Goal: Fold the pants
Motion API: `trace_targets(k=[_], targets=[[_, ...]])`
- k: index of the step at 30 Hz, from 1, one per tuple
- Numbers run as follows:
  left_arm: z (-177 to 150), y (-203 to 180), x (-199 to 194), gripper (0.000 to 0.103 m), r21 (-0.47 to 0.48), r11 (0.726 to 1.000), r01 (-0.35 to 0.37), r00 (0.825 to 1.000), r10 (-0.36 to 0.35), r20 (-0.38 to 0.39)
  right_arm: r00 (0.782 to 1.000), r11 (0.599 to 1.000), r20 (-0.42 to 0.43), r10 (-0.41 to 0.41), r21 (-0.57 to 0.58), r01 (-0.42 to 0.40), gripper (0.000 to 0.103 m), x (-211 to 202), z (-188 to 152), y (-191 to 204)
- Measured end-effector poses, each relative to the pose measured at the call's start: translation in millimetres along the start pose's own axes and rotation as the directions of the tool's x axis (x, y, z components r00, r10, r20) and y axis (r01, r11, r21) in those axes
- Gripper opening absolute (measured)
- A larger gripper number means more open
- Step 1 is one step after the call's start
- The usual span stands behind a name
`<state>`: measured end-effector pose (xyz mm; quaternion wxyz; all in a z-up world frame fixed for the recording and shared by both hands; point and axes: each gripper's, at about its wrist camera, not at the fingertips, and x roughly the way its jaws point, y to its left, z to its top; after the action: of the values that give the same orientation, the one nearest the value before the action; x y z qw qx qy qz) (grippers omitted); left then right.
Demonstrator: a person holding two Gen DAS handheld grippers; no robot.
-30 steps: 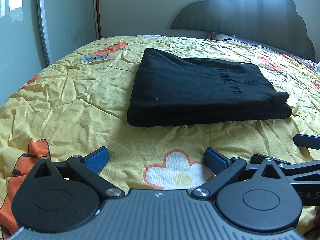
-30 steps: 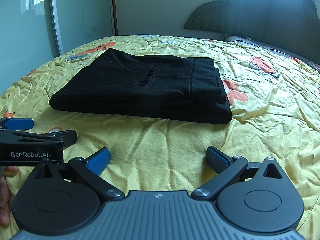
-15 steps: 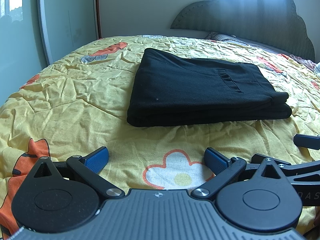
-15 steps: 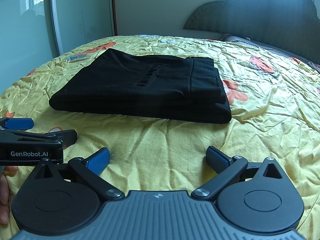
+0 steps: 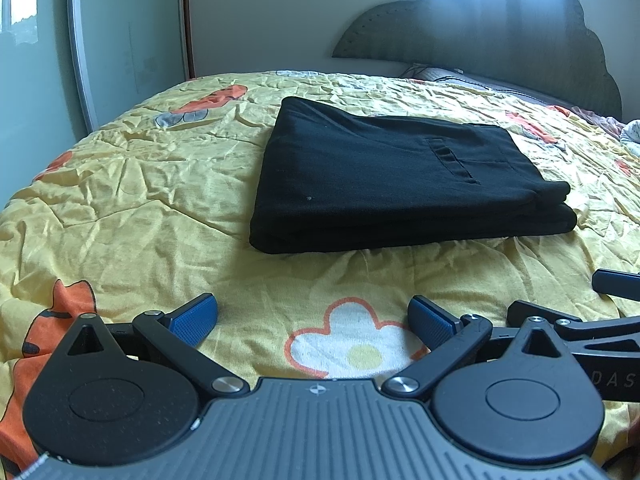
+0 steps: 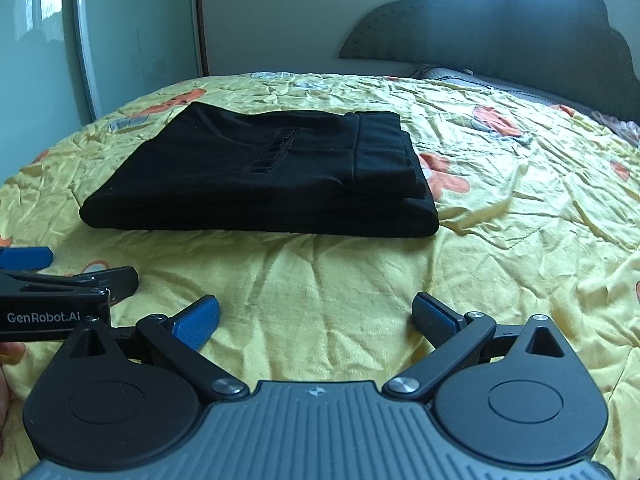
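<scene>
Pants point(image 5: 384, 176) lie folded in a flat black stack on the yellow flowered bedspread point(image 5: 140, 216), well ahead of me. My left gripper point(image 5: 312, 316) and right gripper point(image 6: 316, 314) both hover low over the bed, spread wide and empty, side by side. Only wrinkled cover lies between them and the stack. Behind stands a dark headboard point(image 6: 520, 28).

Black tool point(image 5: 312, 318), blue ribbed pads point(image 5: 192, 316)

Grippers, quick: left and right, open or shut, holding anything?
Left gripper: open, empty, short of the folded black pants.
Right gripper: open, empty, also clear of the pants.
</scene>
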<state>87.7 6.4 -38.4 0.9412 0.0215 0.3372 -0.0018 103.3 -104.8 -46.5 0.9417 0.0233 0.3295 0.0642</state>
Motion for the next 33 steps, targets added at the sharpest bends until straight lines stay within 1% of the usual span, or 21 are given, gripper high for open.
trace_targets(k=[10,33], targets=[[0.1,-0.3,0.3,0.103,-0.001,1.0,0.0,1.0,0.0,0.0,1.0,1.0,0.003,0.014,0.017,-0.014,0.103,-1.0,-0.7,-2.9],[-0.2,0.2,0.5,0.103,-0.001,1.0,-0.003,1.0,0.003,0.0,1.0,1.0,0.003,0.011,0.012,-0.011,0.103,-1.3,-0.7,-0.7]])
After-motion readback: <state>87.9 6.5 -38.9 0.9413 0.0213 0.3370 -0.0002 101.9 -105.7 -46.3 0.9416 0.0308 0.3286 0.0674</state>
